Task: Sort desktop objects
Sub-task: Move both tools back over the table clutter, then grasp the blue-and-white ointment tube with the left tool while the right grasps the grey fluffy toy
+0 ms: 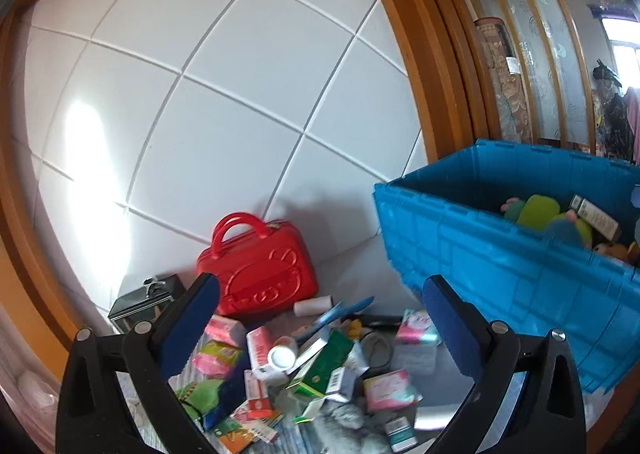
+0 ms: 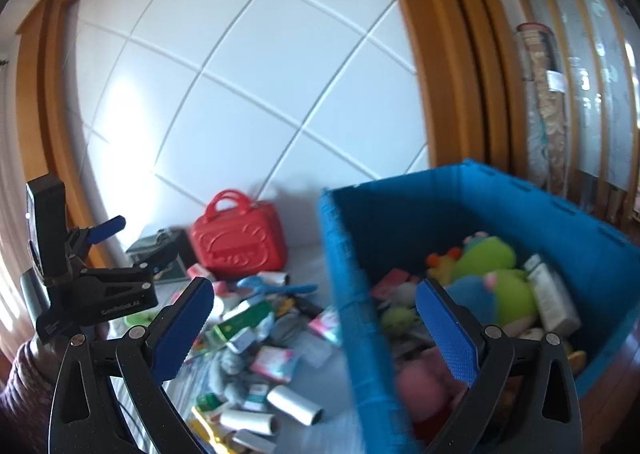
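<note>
Presently: both hand-held grippers, left [image 1: 320, 306] and right [image 2: 314, 306], are spread, nothing held. Clutter [image 1: 304, 370] is heaped lower centre; bin [image 2: 500, 209] right. Neighbouring boxes may be dragged, being packed tight.

A grey tabletop [image 1: 352, 278] carries a blue crate [image 1: 500, 270], red case [image 1: 256, 274] and scattered small boxes [image 1: 316, 370].

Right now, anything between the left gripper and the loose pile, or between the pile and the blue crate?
Nothing blocks the left gripper: its fingers are open above the pile. Between the pile and the blue crate stands only the crate's near wall, so items must be lifted over its rim.
</note>
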The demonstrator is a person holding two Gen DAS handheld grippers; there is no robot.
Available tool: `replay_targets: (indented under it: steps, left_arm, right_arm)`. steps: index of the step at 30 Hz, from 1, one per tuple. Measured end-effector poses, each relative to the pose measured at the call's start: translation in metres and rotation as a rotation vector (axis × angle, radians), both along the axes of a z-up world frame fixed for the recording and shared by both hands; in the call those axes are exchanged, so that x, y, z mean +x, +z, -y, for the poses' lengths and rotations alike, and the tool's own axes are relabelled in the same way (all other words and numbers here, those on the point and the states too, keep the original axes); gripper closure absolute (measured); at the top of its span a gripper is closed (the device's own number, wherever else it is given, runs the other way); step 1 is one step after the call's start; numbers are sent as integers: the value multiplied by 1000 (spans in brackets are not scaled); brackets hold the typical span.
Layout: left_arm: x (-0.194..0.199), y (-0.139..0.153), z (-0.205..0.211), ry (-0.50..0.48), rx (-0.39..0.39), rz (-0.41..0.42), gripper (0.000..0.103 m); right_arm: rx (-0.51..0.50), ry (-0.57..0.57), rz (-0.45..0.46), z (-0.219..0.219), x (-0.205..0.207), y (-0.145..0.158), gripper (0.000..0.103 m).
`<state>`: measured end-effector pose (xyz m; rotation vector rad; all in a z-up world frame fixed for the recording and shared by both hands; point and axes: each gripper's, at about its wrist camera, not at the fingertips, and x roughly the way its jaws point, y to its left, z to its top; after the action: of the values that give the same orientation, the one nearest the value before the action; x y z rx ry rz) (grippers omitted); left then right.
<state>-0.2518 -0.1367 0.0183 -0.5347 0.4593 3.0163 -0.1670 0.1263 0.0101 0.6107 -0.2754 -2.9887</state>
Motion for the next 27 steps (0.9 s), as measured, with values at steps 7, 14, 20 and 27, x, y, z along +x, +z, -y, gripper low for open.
replay_targets:
  steps: [7,14,20,27]
  left_arm:
    - [5,-52,97,81,29,92,0]
    - [8,-109,150,128,65,195,0]
    - [16,-169,162,79,84,300,0]
    - [48,-252,129,-380,-44,533,0]
  right_arm:
    - [14,119,101,86,-46,-56,1]
    - [41,270,354,169,-111,-163,1]
    - [64,397,586,222,-187,-263,12]
    - [79,412,688,235,-235,-312,14]
